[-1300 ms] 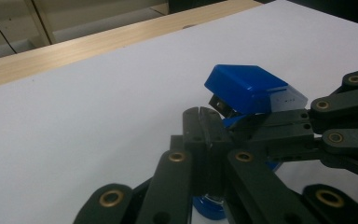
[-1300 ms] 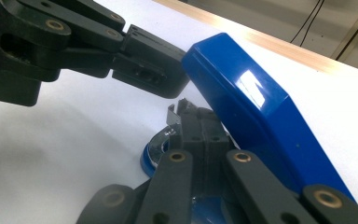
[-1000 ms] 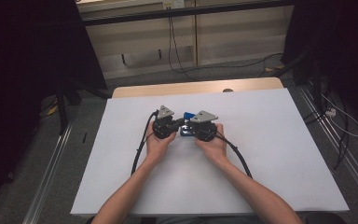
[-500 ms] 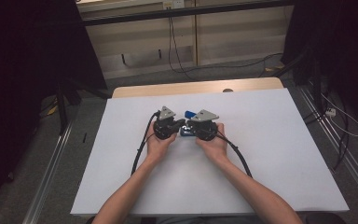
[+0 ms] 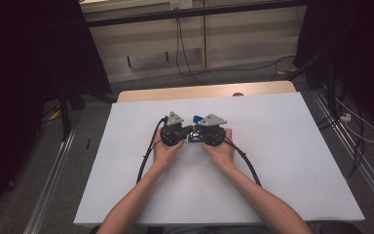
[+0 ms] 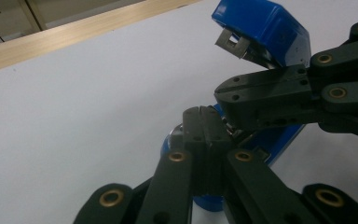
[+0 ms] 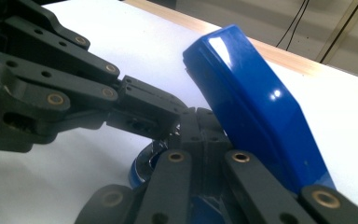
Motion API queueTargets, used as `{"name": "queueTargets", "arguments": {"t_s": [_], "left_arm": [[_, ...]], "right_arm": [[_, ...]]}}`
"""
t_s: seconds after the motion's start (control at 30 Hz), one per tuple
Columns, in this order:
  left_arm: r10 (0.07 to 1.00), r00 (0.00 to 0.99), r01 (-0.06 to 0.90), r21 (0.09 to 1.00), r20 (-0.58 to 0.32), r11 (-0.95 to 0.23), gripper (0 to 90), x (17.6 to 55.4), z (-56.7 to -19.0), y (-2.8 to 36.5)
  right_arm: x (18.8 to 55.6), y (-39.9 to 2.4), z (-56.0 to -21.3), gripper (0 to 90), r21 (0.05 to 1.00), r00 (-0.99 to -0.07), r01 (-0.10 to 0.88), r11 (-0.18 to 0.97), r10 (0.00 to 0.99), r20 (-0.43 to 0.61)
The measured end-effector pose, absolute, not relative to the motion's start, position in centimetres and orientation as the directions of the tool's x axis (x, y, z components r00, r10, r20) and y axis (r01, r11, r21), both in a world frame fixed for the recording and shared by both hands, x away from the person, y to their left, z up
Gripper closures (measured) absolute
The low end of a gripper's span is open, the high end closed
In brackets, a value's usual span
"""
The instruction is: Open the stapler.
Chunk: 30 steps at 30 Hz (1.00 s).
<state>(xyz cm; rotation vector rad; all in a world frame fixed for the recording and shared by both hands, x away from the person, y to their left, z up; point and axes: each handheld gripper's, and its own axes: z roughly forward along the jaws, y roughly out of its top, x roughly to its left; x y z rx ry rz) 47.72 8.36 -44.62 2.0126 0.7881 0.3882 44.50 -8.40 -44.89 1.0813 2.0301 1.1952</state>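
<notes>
**Blue stapler propped open between two grippers**

Blue stapler [image 5: 197, 127] sits mid-way across the white table [image 5: 282, 161], its top arm raised. Left gripper [image 6: 206, 122] and right gripper [image 7: 200, 125] both show jaws pressed together, tips meeting over the stapler's base; whether either pinches it is unclear.

Dim, soft lighting; dark surroundings

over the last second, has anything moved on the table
Nothing visibly changed. Both hands hold their grippers together at mid-table: the left gripper and right gripper meet at the blue stapler, its top raised, on the white table.
</notes>
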Motion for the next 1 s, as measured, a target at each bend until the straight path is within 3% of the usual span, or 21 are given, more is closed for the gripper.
{"name": "queueTargets", "arguments": {"t_s": [1.0], "left_arm": [[0.656,0.755,0.369,0.846,-0.031,-0.385,90.0,47.8,-44.7,8.5]], "right_arm": [[44.2,-9.5,-43.9,90.0,0.906,-0.495,0.342,0.247,0.867,-0.049]]}}
